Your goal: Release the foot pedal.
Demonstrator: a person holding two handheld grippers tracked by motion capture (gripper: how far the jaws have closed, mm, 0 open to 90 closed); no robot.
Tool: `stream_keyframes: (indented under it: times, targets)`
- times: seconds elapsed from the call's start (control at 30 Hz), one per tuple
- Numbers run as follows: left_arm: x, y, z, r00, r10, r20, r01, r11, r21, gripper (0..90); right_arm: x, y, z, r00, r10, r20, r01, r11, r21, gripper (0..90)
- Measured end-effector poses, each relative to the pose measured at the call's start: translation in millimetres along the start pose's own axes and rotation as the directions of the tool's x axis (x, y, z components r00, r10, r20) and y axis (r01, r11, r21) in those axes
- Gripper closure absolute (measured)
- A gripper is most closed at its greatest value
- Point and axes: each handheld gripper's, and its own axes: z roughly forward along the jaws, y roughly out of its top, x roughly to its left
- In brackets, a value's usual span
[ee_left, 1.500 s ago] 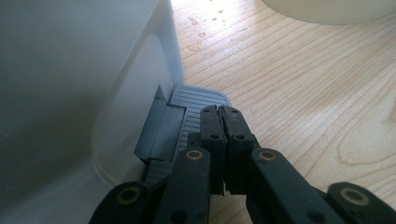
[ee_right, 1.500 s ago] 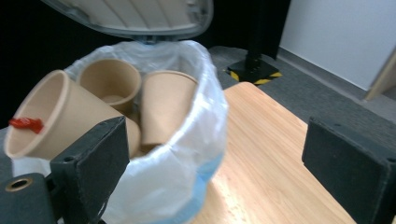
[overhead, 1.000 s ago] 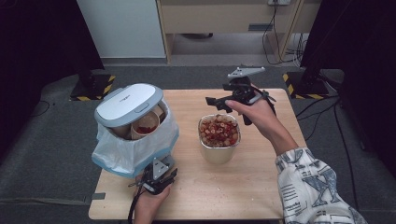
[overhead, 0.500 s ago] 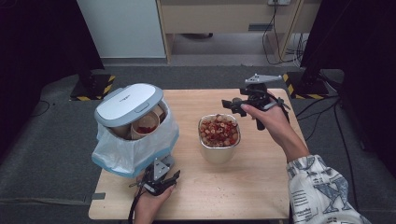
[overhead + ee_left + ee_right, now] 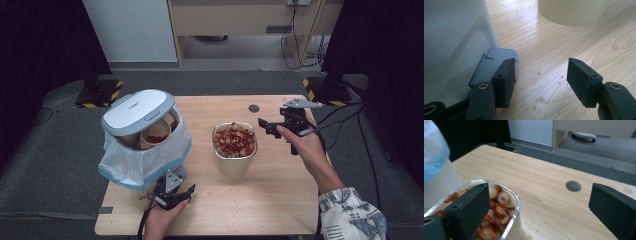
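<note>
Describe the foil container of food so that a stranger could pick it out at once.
On the wooden table, look just right of the lidded white bin with its plastic bag liner. The foil container stands near the table's middle, silver-rimmed, heaped with red and pale food pieces, with no lid or bag.

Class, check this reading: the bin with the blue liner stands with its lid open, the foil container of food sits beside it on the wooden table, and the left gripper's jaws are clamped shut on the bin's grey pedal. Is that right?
Not quite. In the left gripper view the left gripper has its jaws wide apart, having just been opening; one jaw sits beside the grey pedal, with bare table between them. The bin with its lid open and the foil container are as described.
</note>
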Motion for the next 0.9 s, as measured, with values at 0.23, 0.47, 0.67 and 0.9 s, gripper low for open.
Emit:
stream_keyframes:
  times: [0.23,0.47,0.67,0.9]
  targets:
    - [-0.4,0.1,0.5,0.9999,0.01,0.01,-0.01,1.0,-0.001,37.1,-11.0,-33.5,-5.4,0.9987,0.022,0.046,-0.023,0.999,0.022,4.3]
    - [-1.0,-0.2,1.8,0.9998,0.013,0.015,-0.013,0.9999,0.001,36.1,-15.0,-64.1,-6.3,0.9966,0.039,0.072,-0.043,0.998,0.05,4.3]
    - [-1.1,-0.3,2.1,0.9997,0.013,0.02,-0.013,0.9999,0.007,35.6,-18.5,-82.8,-4.7,0.9929,0.055,0.106,-0.063,0.995,0.08,4.5]
    - [-1.6,-0.3,2.9,0.9995,0.016,0.026,-0.016,0.9998,0.01,34.8,-26.8,-110.7,2.9,0.9838,0.068,0.166,-0.094,0.983,0.156,5.1]
